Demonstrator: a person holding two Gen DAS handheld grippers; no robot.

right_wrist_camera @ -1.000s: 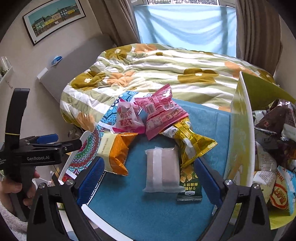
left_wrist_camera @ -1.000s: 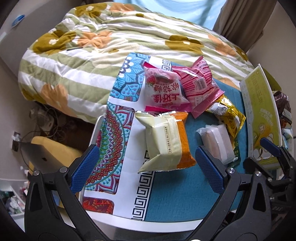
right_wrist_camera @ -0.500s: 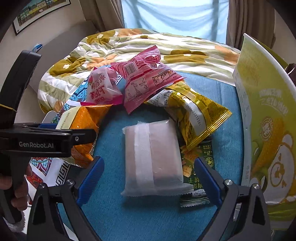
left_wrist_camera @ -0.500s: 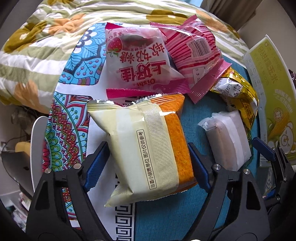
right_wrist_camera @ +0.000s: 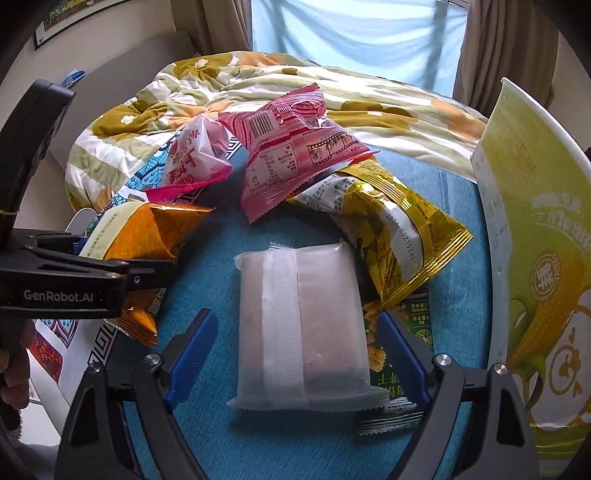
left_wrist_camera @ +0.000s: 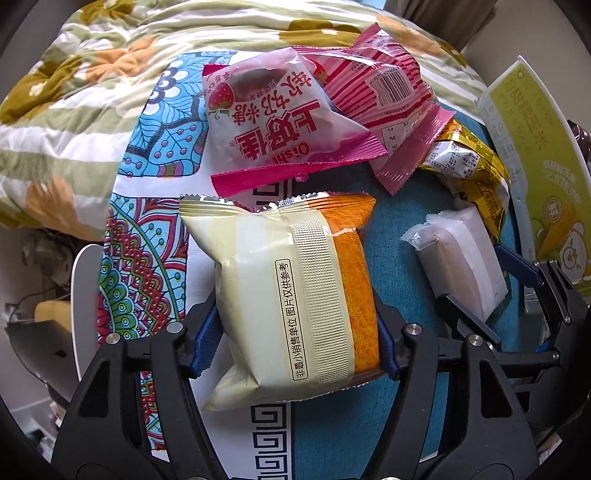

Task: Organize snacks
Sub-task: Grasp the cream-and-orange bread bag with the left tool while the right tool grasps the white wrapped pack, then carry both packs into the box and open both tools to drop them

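Closing tools (left_wrist_camera: 295,343) apparently around packets (left_wrist_camera: 295,295)

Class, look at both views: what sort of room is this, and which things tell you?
Most likely a bedroom at home: a flowered quilt lies heaped behind the table, curtains hang at a window, and a framed picture hangs on the wall.
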